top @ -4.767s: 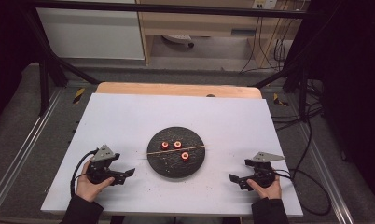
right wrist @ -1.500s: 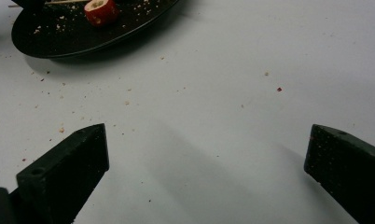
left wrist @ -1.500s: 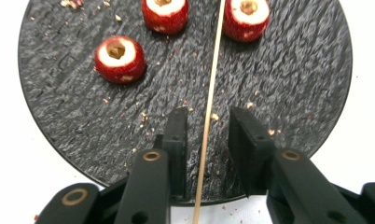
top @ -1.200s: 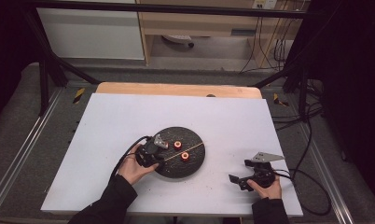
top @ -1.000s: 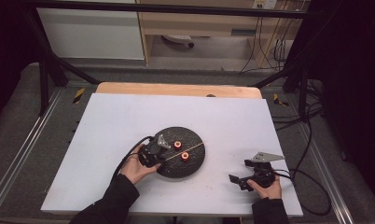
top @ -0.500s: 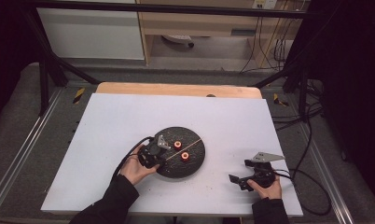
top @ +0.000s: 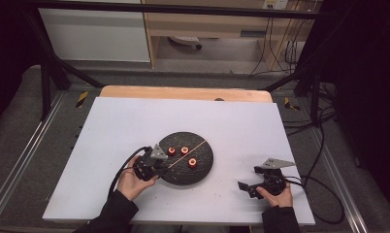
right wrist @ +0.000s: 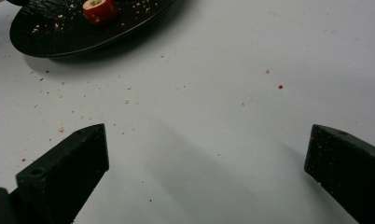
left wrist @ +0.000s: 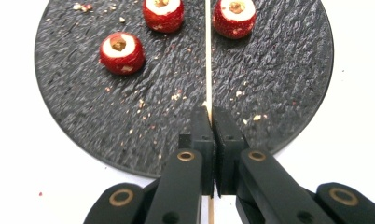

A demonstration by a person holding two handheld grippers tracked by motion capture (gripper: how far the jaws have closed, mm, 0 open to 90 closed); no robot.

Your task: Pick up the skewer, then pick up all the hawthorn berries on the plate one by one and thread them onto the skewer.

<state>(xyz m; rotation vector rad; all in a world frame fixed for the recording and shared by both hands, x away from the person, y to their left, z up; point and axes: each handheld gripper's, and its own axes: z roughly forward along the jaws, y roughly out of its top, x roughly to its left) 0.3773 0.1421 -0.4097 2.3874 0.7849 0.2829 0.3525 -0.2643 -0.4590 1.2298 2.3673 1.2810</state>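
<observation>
The thin wooden skewer (left wrist: 208, 56) is pinched near its end by the left gripper (left wrist: 212, 116). It is light and easily snapped. The right gripper (right wrist: 206, 154) is spread

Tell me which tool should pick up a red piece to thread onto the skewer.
Right. The right tool rests open and free on the table beside the plate, while the left tool is shut on the skewer.

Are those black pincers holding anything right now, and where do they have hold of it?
The left gripper is clamped on a thin wooden skewer near its end. The right gripper is open, holding nothing.
</observation>
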